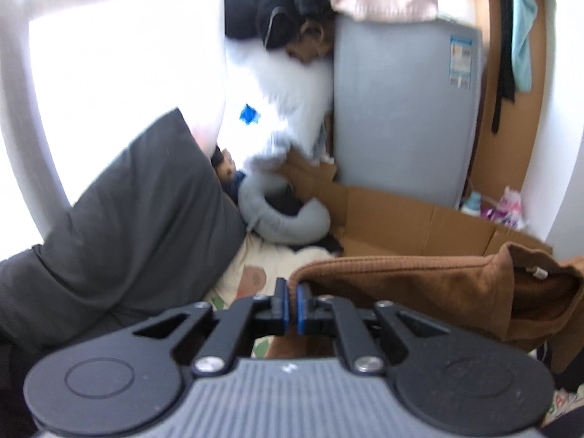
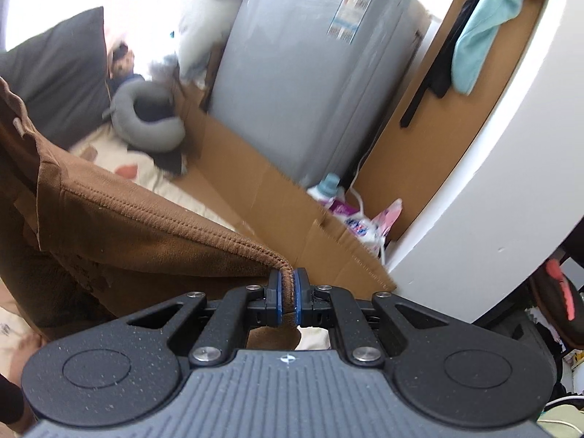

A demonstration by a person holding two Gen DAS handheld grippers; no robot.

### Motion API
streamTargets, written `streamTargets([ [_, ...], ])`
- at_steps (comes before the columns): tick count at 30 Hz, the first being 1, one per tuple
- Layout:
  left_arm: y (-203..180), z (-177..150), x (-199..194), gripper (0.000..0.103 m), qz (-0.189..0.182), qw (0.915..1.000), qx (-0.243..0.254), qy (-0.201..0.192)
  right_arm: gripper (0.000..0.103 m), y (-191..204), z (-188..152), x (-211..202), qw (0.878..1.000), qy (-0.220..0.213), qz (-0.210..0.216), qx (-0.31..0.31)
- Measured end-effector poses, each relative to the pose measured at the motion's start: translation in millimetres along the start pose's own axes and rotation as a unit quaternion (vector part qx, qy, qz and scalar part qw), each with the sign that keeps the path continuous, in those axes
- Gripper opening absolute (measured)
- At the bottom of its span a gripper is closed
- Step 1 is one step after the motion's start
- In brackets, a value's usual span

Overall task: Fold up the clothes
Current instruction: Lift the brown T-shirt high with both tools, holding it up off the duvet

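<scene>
Left wrist view, left to right: dark grey pillow (image 1: 138, 197) at left, grey neck pillow (image 1: 281, 215) mid-frame, then left gripper (image 1: 292, 301) low centre, clamped on a corner of the brown garment (image 1: 419, 284) stretching off right. Right wrist view: same brown garment (image 2: 127, 226) filling the lower left, right gripper (image 2: 288, 292) pinching its stitched edge, flattened cardboard (image 2: 262, 189) and grey appliance (image 2: 310, 73) behind.

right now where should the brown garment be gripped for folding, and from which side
Probably where it is held now: the stitched hem corners of the brown garment. The left gripper pinches one end from the left, the right gripper the other from the right. The hem runs as a thick, straight band between them.
</scene>
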State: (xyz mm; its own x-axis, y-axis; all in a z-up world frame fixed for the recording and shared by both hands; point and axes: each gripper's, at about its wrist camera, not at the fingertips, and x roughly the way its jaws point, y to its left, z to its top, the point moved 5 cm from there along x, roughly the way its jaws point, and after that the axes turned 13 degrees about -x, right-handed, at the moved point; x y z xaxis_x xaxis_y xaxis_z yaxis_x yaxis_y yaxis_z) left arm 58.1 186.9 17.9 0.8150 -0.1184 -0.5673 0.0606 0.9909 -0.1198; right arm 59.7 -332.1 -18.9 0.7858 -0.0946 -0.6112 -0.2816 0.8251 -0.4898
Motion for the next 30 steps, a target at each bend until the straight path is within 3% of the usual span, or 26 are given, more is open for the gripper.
streamTargets([
  [4,-0.2,9.0,-22.4,0.005,-0.003,0.9999,0.000,-0.016,0.005,-10.8,6.2,-30.0,1.000,-0.023,-0.007,0.008],
  [10,9.3,4.1,-16.3,0.005,-0.002,0.9999,-0.008,-0.006,0.005,-13.4,4.1,-30.6,1.000,-0.017,0.004,0.014],
  [17,30.5,-26.6,33.8,0.005,0.012,0.9982,-0.021,0.055,0.005,11.5,-8.5,7.1,0.999,0.015,0.030,0.007],
  [30,46.3,-76.5,121.7,0.005,0.023,0.9930,-0.019,0.114,0.005,53.0,-26.4,103.3,0.995,0.075,0.064,0.003],
])
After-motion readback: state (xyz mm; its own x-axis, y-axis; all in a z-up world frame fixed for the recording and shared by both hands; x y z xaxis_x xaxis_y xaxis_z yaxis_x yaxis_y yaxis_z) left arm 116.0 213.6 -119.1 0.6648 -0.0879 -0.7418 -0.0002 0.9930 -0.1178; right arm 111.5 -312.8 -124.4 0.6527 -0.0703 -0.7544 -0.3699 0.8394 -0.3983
